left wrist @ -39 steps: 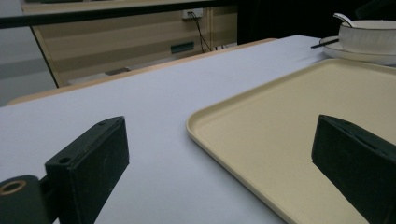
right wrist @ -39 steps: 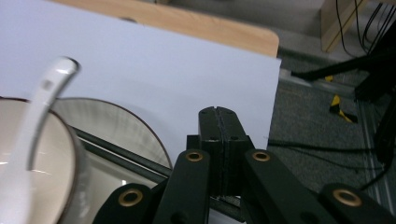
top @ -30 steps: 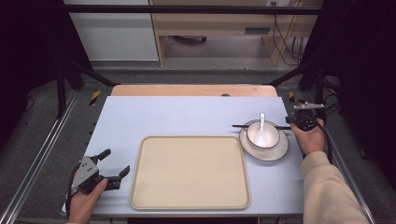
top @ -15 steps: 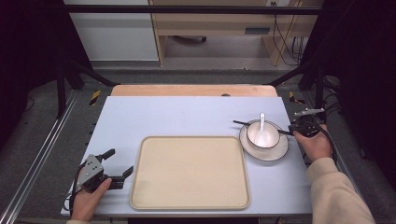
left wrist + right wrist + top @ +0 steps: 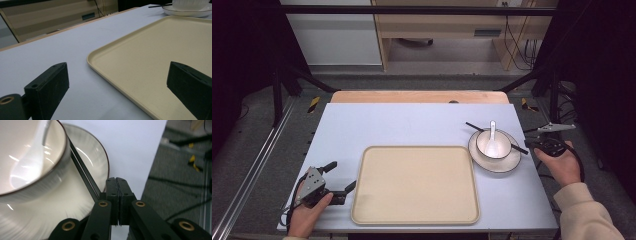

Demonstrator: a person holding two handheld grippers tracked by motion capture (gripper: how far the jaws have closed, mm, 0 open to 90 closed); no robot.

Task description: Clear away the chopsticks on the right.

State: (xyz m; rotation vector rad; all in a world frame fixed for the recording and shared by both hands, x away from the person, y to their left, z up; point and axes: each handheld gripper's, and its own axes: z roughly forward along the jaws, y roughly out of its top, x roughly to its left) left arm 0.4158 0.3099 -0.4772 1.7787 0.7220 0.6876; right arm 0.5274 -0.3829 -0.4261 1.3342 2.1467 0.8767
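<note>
White glossy bowl (image 5: 493, 143) with a spoon (image 5: 491, 140) sits on a round saucer (image 5: 507, 162) just left of the right gripper (image 5: 117, 185) — jaws pressed together, empty. Black chopsticks (image 5: 518, 146) rest across the saucer, seemingly staged for moving. Left gripper (image 5: 337, 176) — jaws spread — waits beside the matte beige tray (image 5: 417, 200).

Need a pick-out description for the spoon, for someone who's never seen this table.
Start at the big beige tray in the middle of the pale table, then go to its far right corner, where a white bowl sits on a dark-rimmed saucer. The spoon lies inside that bowl, handle pointing away from the person. It is white and broad-scooped, unlike the thin black chopsticks lying across the saucer.
</note>
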